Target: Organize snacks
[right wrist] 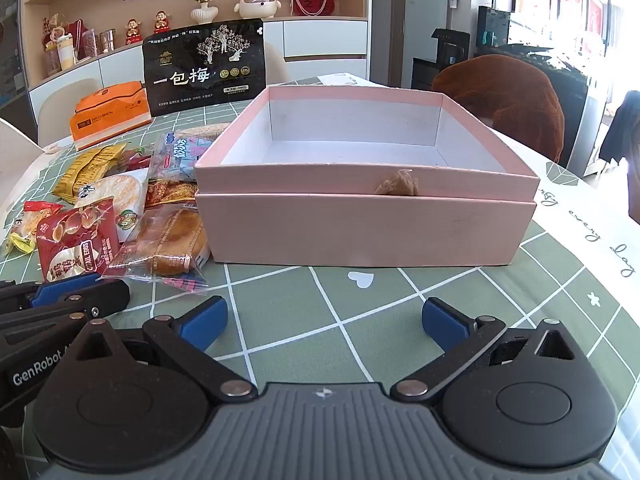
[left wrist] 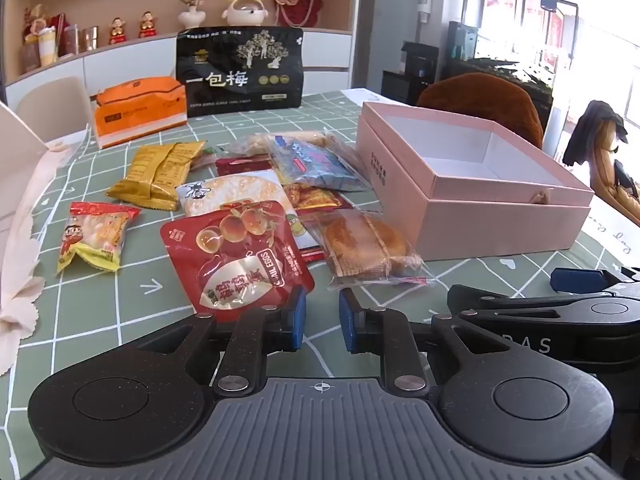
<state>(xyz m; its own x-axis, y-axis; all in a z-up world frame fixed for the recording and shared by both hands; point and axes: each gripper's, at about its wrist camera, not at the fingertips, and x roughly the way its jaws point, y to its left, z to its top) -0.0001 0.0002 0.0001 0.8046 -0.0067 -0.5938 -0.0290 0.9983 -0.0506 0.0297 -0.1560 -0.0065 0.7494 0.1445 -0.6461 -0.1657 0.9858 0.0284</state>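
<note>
1. We see the left hand-held gripper (left wrist: 322, 320) with a narrow gap between its blue pads and nothing in it, low over the surface (left wrist: 132, 304) with the green checked cloth.
2. Its left pad sits just at the lower edge of the red quail egg pouch (left wrist: 236, 254), though we cannot tell if they touch.
3. The right hand-held gripper (right wrist: 325, 322) is spread wide and holds nothing, pointing at the front wall of the pink box (right wrist: 360, 228).
4. The box is open and we see only its white inside; it stands to the right of the snacks, with a small tan tassel (right wrist: 398, 184) on its front.
5. The snacks lie in a loose overlapping heap: a clear-wrapped cake (left wrist: 366, 246) just beside the box, a round rice cracker pack (left wrist: 236, 192), a blue candy bag (left wrist: 316, 164), a gold packet (left wrist: 160, 174), and a small red and yellow packet (left wrist: 96, 236) lying apart at the left.
6. Farther back stand a black bag (left wrist: 240, 70) and an orange pack (left wrist: 138, 110).
</note>
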